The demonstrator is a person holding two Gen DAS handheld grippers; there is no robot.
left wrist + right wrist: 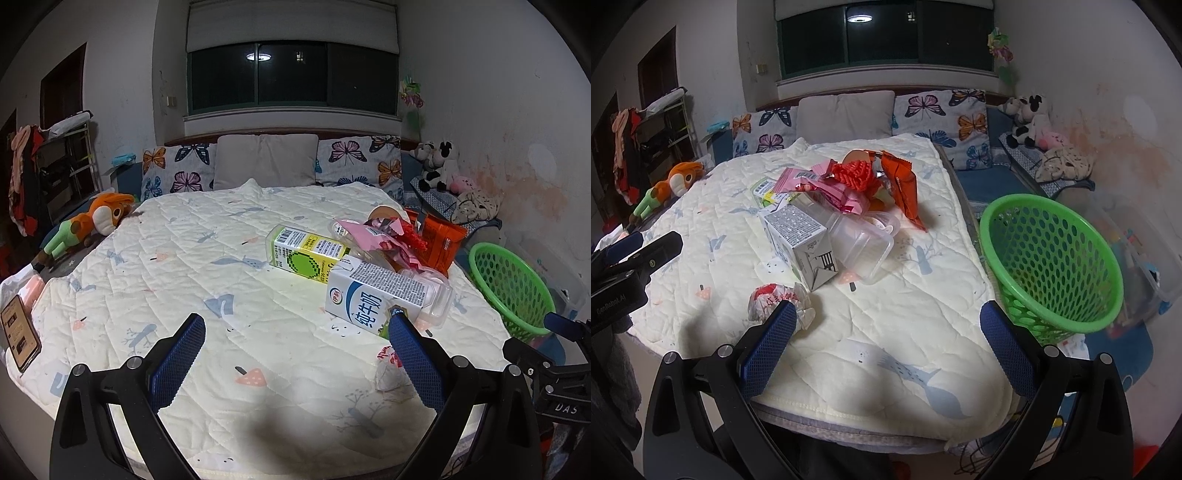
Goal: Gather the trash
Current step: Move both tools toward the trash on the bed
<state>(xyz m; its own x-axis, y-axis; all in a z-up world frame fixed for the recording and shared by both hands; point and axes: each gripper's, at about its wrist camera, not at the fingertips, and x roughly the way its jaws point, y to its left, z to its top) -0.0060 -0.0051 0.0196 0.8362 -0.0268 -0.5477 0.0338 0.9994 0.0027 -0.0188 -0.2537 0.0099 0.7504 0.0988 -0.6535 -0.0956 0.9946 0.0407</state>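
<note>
A heap of trash lies on the quilted bed: a white milk carton (pixel 364 299) (pixel 801 236), a green-and-yellow drink carton (pixel 306 253), a clear plastic tub (pixel 862 245), pink wrappers (pixel 827 186), a red mesh scrap (pixel 855 173) and an orange packet (pixel 905 184). A crumpled red-and-white wrapper (pixel 775 301) (pixel 388 369) sits nearer the front edge. A green perforated basket (pixel 1052 266) (pixel 511 288) stands tilted beside the bed on the right. My left gripper (pixel 295 332) hovers open over the quilt, left of the milk carton. My right gripper (pixel 888 321) is open, its left finger close to the crumpled wrapper.
Butterfly pillows (pixel 365 158) and a grey cushion (pixel 264 160) line the headboard. An orange plush toy (pixel 94 221) and a phone (pixel 18 338) lie at the bed's left side. Stuffed animals (pixel 1030 122) sit at the far right. A clothes rack (pixel 26 177) stands by the left wall.
</note>
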